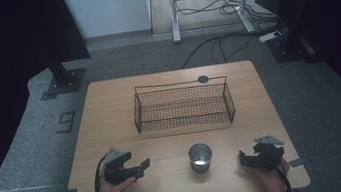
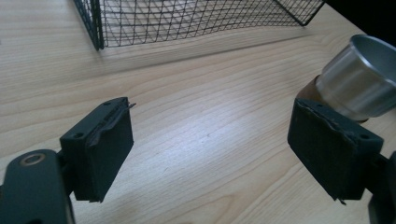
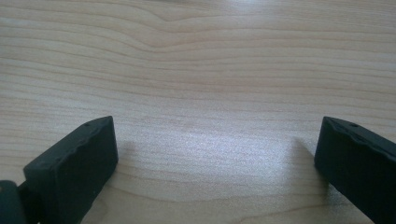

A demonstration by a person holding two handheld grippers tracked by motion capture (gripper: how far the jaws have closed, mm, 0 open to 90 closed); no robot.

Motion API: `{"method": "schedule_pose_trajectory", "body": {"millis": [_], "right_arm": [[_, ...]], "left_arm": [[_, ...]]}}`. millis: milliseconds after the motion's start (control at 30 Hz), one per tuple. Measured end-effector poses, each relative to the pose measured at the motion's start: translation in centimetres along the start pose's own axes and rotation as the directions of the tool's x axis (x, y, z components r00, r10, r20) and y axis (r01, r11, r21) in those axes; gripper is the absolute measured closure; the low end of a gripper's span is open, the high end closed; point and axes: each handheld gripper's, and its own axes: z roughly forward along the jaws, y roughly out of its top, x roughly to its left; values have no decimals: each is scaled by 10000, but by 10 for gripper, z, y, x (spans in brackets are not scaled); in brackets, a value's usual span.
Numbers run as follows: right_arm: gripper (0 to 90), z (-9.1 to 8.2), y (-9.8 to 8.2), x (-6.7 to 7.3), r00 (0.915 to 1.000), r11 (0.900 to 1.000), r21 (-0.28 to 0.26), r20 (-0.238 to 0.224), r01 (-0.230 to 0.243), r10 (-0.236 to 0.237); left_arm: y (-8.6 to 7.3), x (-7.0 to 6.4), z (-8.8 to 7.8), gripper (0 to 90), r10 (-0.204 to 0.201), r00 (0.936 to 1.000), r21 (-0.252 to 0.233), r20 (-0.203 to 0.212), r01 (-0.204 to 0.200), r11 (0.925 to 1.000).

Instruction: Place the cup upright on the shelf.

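Observation:
A metal cup (image 1: 200, 156) stands upright near the table's front edge, between my two grippers. My left gripper (image 1: 144, 165) rests to the cup's left, pointing right toward it, jaws open with nothing between them. In the left gripper view the gripper (image 2: 210, 112) has bare wood between its jaws, and the cup (image 2: 362, 77) sits just beyond the right jaw. My right gripper (image 1: 243, 159) lies to the cup's right, open, pointing left. In the right gripper view the gripper (image 3: 217, 123) faces bare tabletop.
A black wire mesh basket (image 1: 185, 122) stands empty at the middle back of the wooden table (image 1: 110, 114); its near wall (image 2: 187, 18) is ahead of the left gripper. A dark round hole (image 1: 203, 79) sits by the table's far edge. Desk legs and cables lie on the floor beyond.

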Motion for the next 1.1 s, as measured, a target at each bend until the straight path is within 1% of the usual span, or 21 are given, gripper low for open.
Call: {"method": "schedule_pose_trajectory", "body": {"millis": [33,167,233,300,433,667,800,1100], "right_arm": [[0,0,0,0,10000,10000,-3,-1,11,-11],[0,0,0,0,10000,10000,-7,-20,24,-24],[0,0,0,0,10000,10000,-6,-21,29,-29],[0,0,0,0,10000,10000,-3,-39,27,-27],[0,0,0,-1,10000,10000,-6,-61,43,-43],[0,0,0,-1,10000,10000,-13,-29,21,-21],[0,0,0,-1,10000,10000,-16,1,3,-3],[0,0,0,-1,10000,10000,-18,0,-6,6]], "left_arm": [[2,-3,-1,146,64,10000,-30,20,-64,10000],[7,-6,0,146,133,9999,23,9,-133,9999],[10,-8,0,146,60,10000,-69,50,-60,10000],[12,-11,2,146,31,10000,-53,62,-30,10000],[16,-18,6,146,194,9997,78,136,-195,9998],[28,-28,9,146,440,9984,-24,352,-439,9990],[31,-34,11,146,528,9973,-9,501,-528,9986],[34,-42,17,145,594,9962,76,639,-600,9982]]}}
